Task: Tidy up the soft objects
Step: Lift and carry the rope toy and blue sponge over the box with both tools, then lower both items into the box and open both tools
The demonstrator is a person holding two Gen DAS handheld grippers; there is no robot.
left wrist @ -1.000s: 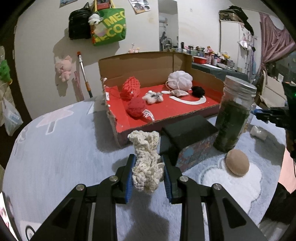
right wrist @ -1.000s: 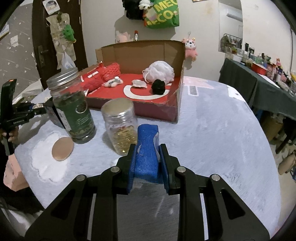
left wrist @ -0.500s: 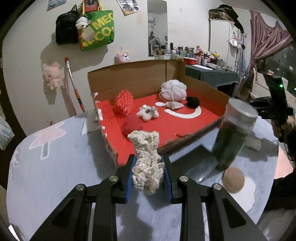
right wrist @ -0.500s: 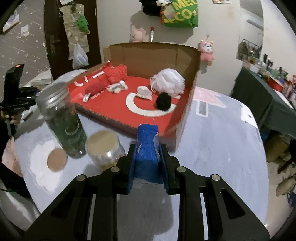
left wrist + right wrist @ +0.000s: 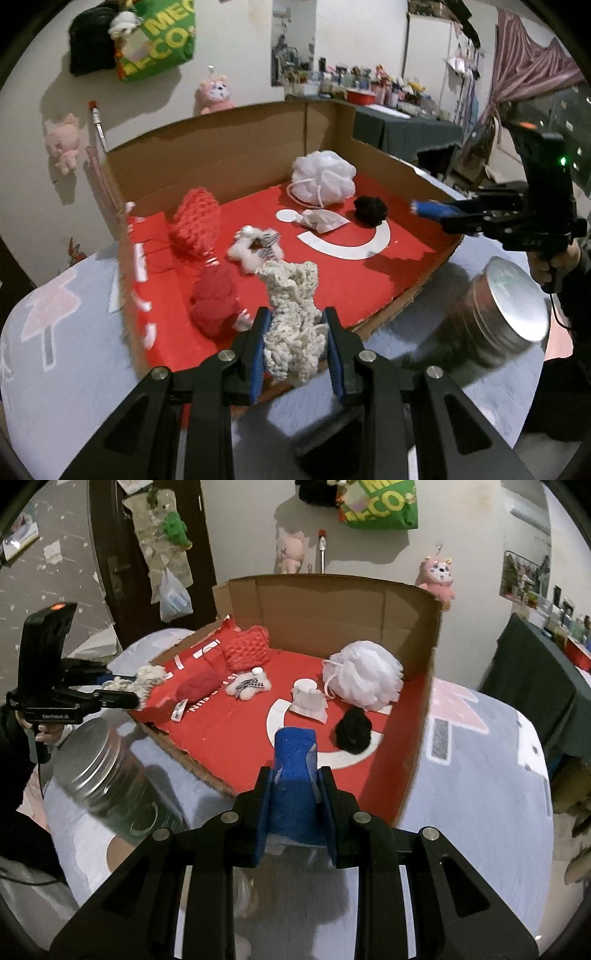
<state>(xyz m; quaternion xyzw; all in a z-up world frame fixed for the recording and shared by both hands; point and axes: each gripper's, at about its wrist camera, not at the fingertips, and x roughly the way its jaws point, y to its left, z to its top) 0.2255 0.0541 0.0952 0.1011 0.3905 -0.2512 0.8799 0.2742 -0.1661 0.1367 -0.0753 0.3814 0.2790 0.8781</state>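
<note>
- Left wrist view: my left gripper (image 5: pixel 297 341) pinches the cream crochet piece (image 5: pixel 293 317) mid-body; it looks light and floppy.
- My right gripper (image 5: pixel 295 806) squeezes the blue foam block (image 5: pixel 294 775), which gives.

A round bench (image 5: pixel 480 775) under a pale blue-grey cloth with pink and white patterns fills the lower frame. On it sits an open cardboard box (image 5: pixel 332 609) with a red floor, centre, and a metal-lidded glass jar (image 5: pixel 107 775), lower left.
</note>
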